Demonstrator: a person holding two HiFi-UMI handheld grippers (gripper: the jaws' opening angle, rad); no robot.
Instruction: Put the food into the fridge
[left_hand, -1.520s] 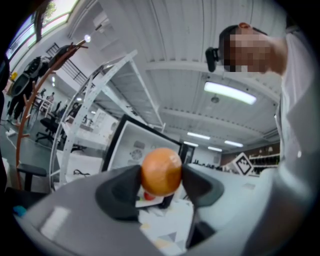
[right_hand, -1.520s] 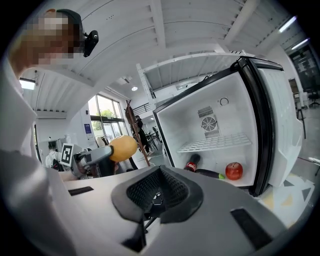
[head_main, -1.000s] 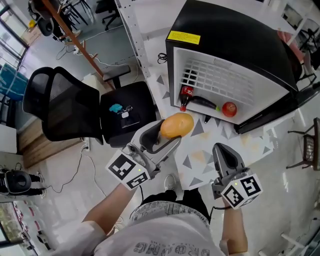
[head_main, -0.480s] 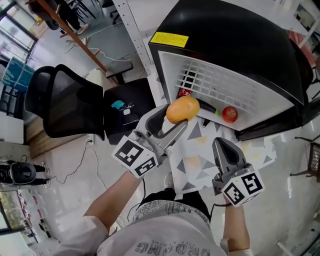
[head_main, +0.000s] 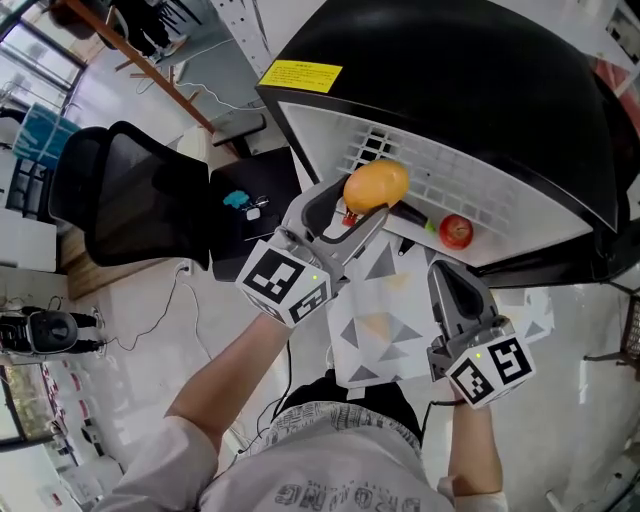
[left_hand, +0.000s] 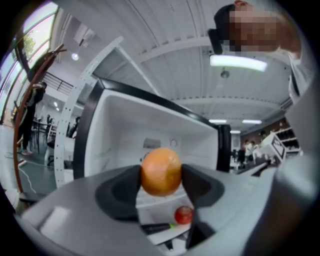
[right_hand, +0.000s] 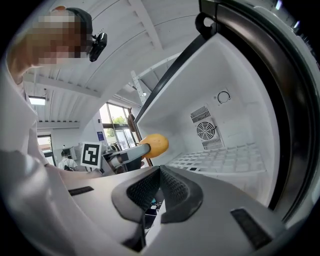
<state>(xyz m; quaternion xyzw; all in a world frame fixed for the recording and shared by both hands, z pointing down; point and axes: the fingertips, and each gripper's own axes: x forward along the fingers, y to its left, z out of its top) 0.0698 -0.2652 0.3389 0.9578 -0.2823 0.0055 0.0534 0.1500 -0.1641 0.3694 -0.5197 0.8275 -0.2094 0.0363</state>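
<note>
**The orange reaches the fridge mouth but is not yet set down.**

On the left, the left gripper (head_main: 370, 203) has swung across from the patterned surface to the open front of the fridge (head_main: 470, 70). Its jaws stand wide, clamped on the orange (head_main: 376, 186), which now hangs just in front of the white wire shelf (head_main: 455, 172) and above the dark bottle (head_main: 412, 214) lying inside. To the right of that, the red fruit (head_main: 456, 231) sits on the fridge floor where it was a second ago. Further right, the right gripper (head_main: 447, 272) has trailed forward alongside, its jaws pressed together on nothing. The carry looks almost over. What seems left is to reach into the cavity, find a free spot near the bottle and fruit, and let go.
</note>
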